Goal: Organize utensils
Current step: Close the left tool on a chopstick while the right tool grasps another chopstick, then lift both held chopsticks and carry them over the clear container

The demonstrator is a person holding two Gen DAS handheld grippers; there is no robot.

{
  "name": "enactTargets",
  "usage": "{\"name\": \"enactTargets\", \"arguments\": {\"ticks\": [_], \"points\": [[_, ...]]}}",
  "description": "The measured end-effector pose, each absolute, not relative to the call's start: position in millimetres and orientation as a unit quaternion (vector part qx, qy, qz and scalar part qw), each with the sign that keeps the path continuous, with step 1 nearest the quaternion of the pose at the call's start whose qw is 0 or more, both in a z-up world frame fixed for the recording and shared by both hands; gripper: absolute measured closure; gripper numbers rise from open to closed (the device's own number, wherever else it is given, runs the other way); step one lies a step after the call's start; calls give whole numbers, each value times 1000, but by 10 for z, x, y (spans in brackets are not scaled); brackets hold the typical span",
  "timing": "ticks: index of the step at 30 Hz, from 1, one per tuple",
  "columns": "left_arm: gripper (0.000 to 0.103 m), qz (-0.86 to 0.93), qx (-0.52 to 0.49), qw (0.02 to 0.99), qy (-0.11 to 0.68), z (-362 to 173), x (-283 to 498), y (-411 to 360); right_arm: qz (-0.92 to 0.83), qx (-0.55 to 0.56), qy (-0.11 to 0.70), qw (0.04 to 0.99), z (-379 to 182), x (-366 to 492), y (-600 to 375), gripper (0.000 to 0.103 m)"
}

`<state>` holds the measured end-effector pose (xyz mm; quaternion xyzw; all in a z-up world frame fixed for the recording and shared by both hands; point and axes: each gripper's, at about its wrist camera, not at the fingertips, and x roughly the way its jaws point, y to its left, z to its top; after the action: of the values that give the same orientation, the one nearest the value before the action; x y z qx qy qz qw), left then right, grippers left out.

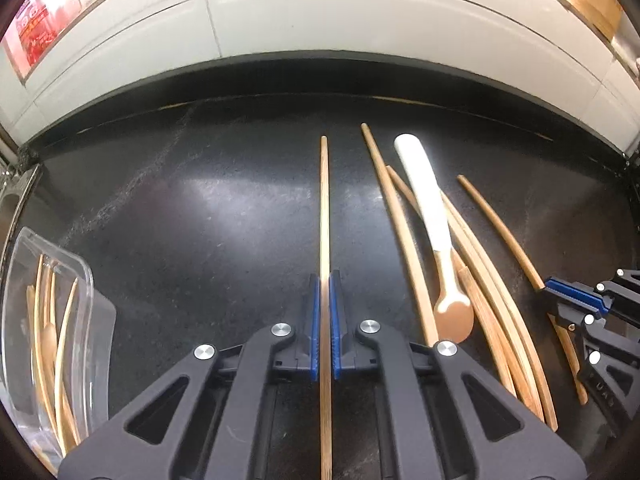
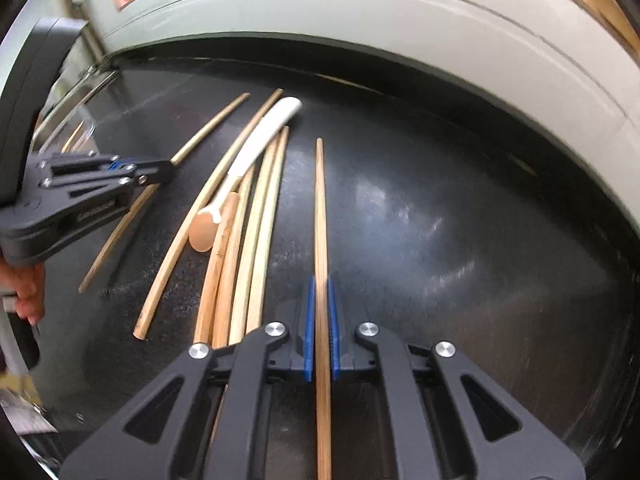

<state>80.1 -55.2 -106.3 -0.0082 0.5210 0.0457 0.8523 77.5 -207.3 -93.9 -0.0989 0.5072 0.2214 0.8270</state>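
- While both hands hover over the black desk (image 1: 180, 208), my left tongs (image 1: 325, 280) are clamped on a single wooden chopstick (image 1: 324, 200) that runs straight up the middle of the left wrist view, its far tip reaching toward the upper centre.
- My right tongs (image 2: 320, 284) are likewise closed on another chopstick (image 2: 320, 208), which stands up the centre of the right wrist view between the blue pads (image 2: 307, 320).
- No gap shows between pads and stick on either side, so I read both grips as firm.
- Right of centre in the left wrist view lies a loose bundle of chopsticks (image 1: 484, 280), fanned and overlapping on the desk.
- Across that bundle rests a spoon (image 1: 440, 248) with a white handle pointing to the upper part of the frame and a tan bowl toward the lower part.
- At the lower left edge of the left wrist view sits a clear plastic container (image 1: 86, 280) with several chopsticks already inside.
- From the right wrist view, the left tongs appear at the left edge, held by a hand (image 2: 28, 292) just below them.
- Behind the desk, a pale tiled wall (image 1: 320, 12) fills the top of both views.
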Motion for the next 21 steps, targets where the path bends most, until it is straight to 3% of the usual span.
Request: {"name": "enactTargets", "arguments": {"ticks": [7,14,21], "points": [[99,23,-33,857,514,-847,672,-353,137,3,531,836,-701,607,-2284,96],[99,-27,-38,859,509,-541,502,-55,171,151,515,826,-310,316,-2257,96],[99,-39,-32,868,494,-255,373,291,200,134,518,821,-190,86,-1597,96]]}}
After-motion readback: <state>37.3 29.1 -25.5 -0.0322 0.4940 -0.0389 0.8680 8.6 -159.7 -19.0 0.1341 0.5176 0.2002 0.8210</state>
